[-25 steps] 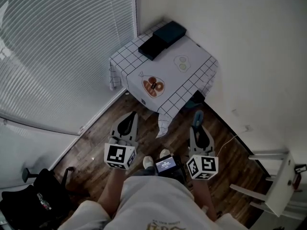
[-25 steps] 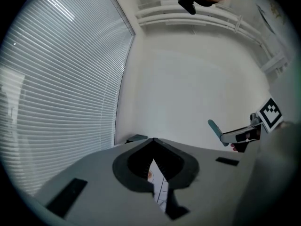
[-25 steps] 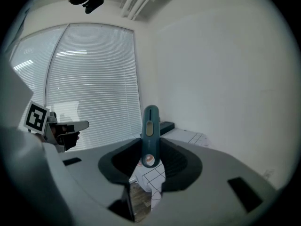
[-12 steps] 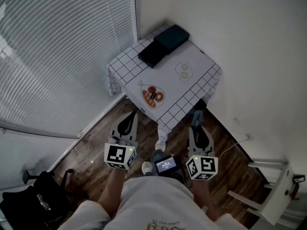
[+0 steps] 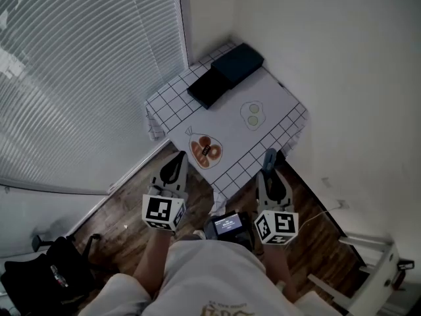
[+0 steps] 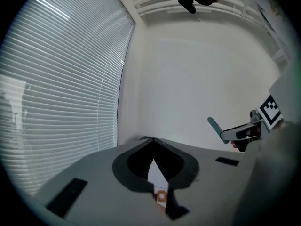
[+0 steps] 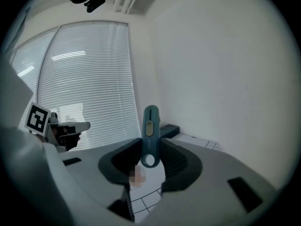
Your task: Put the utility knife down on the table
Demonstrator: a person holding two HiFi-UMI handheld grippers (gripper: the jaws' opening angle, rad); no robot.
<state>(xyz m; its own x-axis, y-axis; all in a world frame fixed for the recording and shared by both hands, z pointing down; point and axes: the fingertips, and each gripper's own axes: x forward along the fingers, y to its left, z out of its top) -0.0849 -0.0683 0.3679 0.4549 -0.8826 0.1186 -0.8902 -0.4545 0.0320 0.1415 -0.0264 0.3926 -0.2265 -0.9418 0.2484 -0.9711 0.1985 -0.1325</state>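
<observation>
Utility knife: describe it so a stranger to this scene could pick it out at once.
Find the corner table with the checked cloth. Just before it, the right gripper holds the utility knife: a slim teal stick; the left gripper holds nothing.

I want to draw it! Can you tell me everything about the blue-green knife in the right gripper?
The utility knife is a slim teal bar that looks like plastic, with rounded ends, a small slider along its middle and a round hole near its lower end. No blade shows. The right gripper clamps its lower end between its fingers, so it sticks straight out past them. It is in the air near the edge of the table, not touching it.
</observation>
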